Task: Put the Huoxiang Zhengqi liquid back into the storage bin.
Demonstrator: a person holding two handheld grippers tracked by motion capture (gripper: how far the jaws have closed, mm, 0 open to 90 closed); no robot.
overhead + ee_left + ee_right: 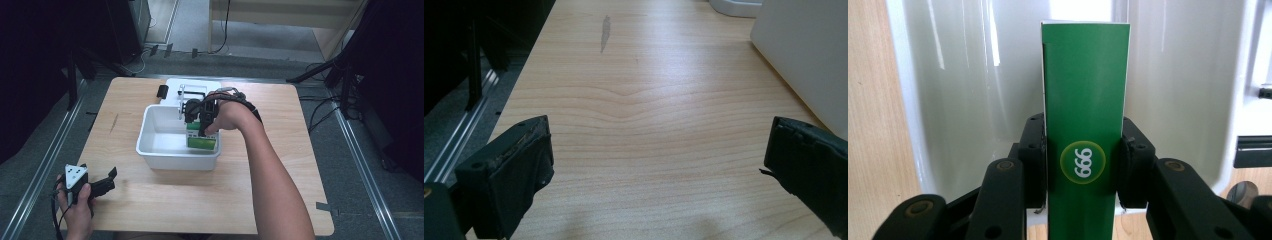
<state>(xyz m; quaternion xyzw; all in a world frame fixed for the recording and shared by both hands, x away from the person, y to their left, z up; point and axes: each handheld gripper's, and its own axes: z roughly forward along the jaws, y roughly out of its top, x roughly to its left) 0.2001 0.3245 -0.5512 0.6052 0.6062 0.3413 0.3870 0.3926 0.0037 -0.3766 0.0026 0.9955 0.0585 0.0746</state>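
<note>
Now, with the right gripper (1083, 165) clamped on both sides of the green box (1084, 100) inside the white bin's (150, 150) right half, we lower it straight, clear of the walls, while the left gripper (659, 165) rests wide open and empty near the table's (200, 195) near left corner.

1. light wood table (165, 200) with rounded corners, standing on grey floor (320, 65)
2. metal rails (42, 170) run along both sides
3. pale wooden furniture (285, 17) at the back
4. dark stands and cables (330, 107) around
</note>
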